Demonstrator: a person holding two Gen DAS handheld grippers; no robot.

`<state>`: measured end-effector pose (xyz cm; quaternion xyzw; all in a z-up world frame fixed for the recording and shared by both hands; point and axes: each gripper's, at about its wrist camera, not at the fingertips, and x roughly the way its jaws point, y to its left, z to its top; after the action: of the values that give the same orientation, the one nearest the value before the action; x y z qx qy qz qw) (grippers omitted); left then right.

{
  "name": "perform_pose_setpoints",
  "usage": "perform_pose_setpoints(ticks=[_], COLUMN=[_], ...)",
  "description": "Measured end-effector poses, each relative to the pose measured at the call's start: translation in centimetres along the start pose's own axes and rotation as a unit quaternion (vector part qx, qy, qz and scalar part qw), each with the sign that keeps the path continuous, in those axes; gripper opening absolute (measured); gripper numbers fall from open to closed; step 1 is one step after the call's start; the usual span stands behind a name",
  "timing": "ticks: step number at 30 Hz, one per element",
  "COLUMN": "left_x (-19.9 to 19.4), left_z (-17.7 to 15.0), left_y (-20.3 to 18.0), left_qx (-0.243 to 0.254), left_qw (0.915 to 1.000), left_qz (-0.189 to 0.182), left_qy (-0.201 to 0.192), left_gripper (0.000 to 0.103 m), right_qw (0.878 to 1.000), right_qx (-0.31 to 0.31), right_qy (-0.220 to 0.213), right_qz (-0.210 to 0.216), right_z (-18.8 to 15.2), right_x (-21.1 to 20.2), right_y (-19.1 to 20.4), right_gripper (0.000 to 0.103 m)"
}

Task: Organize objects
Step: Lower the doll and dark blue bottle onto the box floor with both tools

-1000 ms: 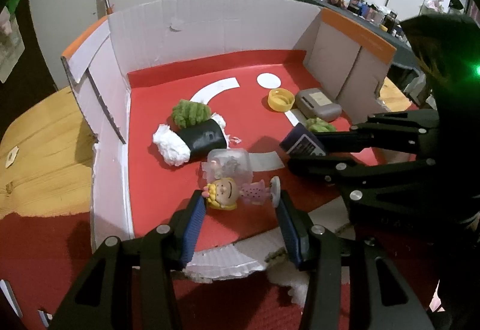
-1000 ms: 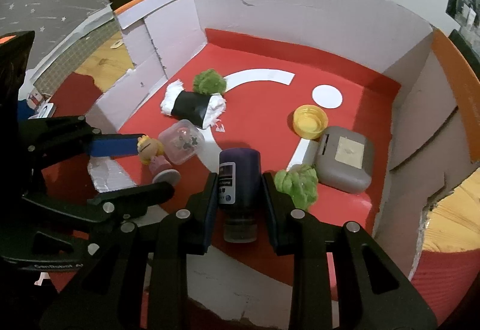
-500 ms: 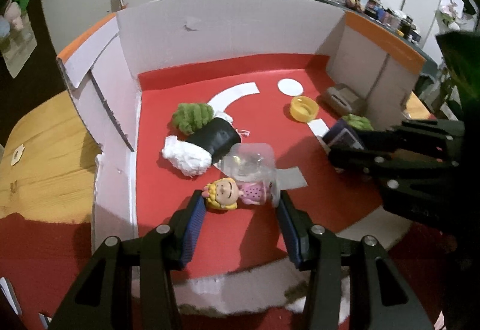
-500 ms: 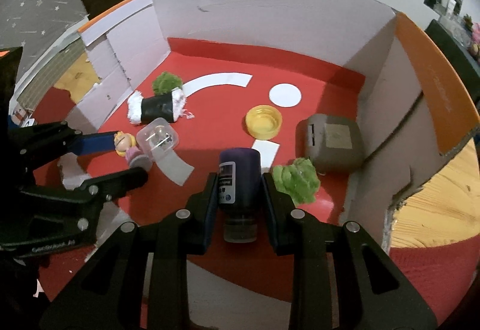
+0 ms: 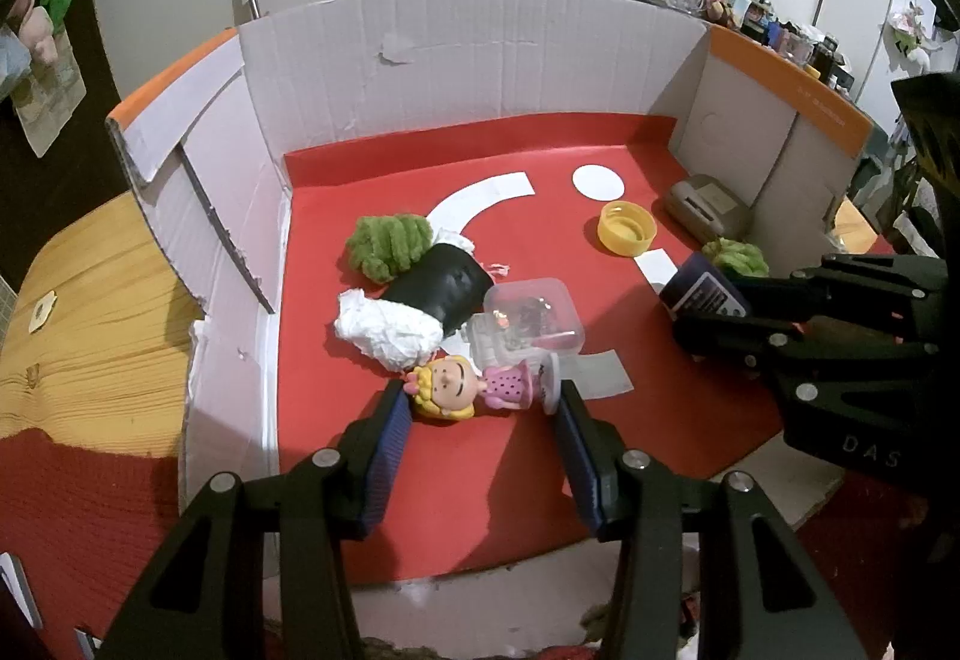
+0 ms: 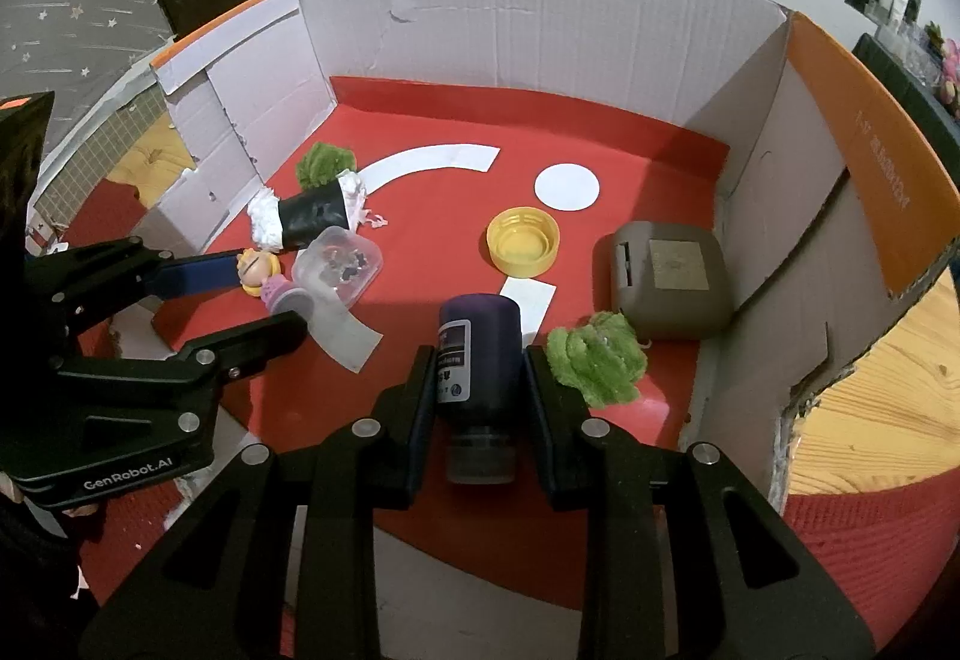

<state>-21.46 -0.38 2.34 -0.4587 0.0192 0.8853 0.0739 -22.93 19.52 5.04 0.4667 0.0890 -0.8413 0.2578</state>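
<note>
Left wrist view: left gripper (image 5: 480,408) clamps doll figure (image 5: 465,390) crosswise, long axis jaw-to-jaw, just before clear box (image 5: 531,315); right gripper (image 6: 477,372) clamps purple bottle (image 6: 477,354) lengthwise, well right of box.

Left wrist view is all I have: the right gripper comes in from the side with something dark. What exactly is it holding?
Observer: The right gripper is shut on a dark purple bottle, its cap end toward the camera.
Operator: Any label on it?
Observer: Yes, a white label with dark print runs along the side facing the left finger.
Operator: What lies just right of the bottle?
Observer: A green fuzzy ball beside the right finger, with a grey case behind it.
Operator: And my doll?
Observer: The doll sits between the left gripper's fingers, head against the blue pad.
</note>
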Motion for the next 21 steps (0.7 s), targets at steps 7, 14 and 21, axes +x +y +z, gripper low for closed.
perform_pose_setpoints(ticks=[7,14,21], left_x=[0.0,0.0,0.0], left_z=[0.01,0.01,0.01], left_y=[0.03,0.04,0.04], left_qx=[-0.001,-0.001,-0.001], left_qw=[1.0,1.0,1.0], left_qz=[-0.001,0.0,0.0], left_qy=[0.0,0.0,0.0], left_gripper=[0.051,0.051,0.051], right_qw=[1.0,1.0,1.0], right_qx=[0.002,0.003,0.004], right_qy=[0.0,0.0,-0.001], right_qz=[0.003,0.004,0.006], right_z=[0.05,0.03,0.04], right_x=[0.01,-0.1,-0.12], right_y=[0.0,-0.02,0.04], right_gripper=[0.027,0.027,0.027])
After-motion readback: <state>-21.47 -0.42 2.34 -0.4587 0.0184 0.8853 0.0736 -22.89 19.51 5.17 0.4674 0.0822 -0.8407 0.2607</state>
